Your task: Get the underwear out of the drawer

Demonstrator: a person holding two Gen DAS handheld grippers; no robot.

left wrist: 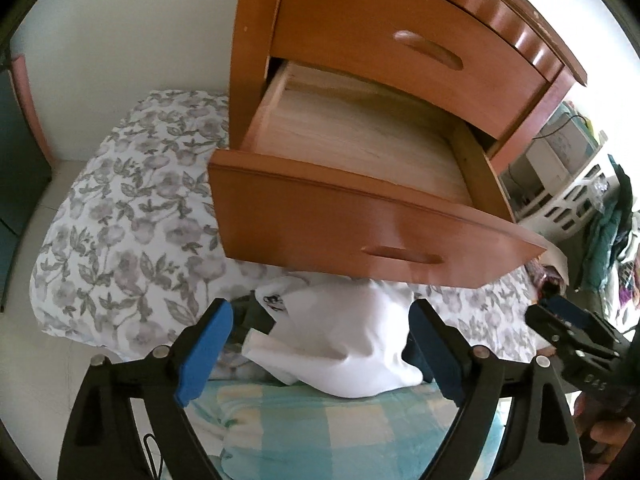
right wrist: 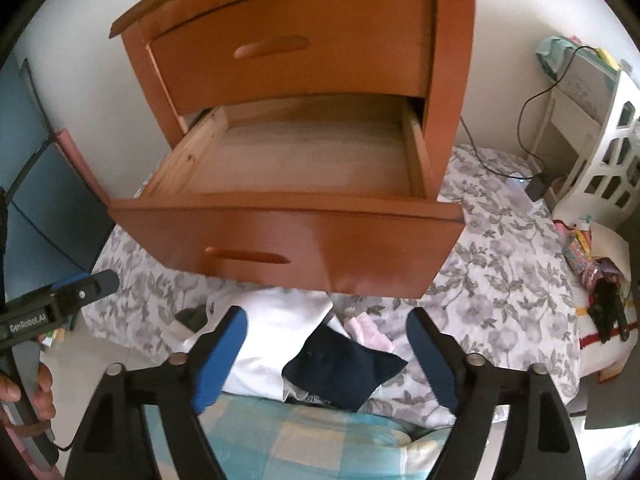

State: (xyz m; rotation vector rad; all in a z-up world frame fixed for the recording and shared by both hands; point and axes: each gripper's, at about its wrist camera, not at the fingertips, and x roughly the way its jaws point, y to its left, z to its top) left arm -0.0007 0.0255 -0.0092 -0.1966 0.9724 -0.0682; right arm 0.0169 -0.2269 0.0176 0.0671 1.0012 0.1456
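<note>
The pulled-out drawer (left wrist: pixel 360 216) front covers the top of the white garment (left wrist: pixel 344 340) on the bed, so no telling how far it runs underneath. The print near its left edge is too smeared to read. In the right wrist view the dark navy piece (right wrist: pixel 344 372) has its lower edge tucked behind the checked cloth (right wrist: pixel 304 440) — shape unclear. Something pink (right wrist: pixel 368 330) peeks out beside it, mostly buried. The right tool (left wrist: pixel 568 332) is cut off by the lens rim in the left wrist view — just its tip shows.
</note>
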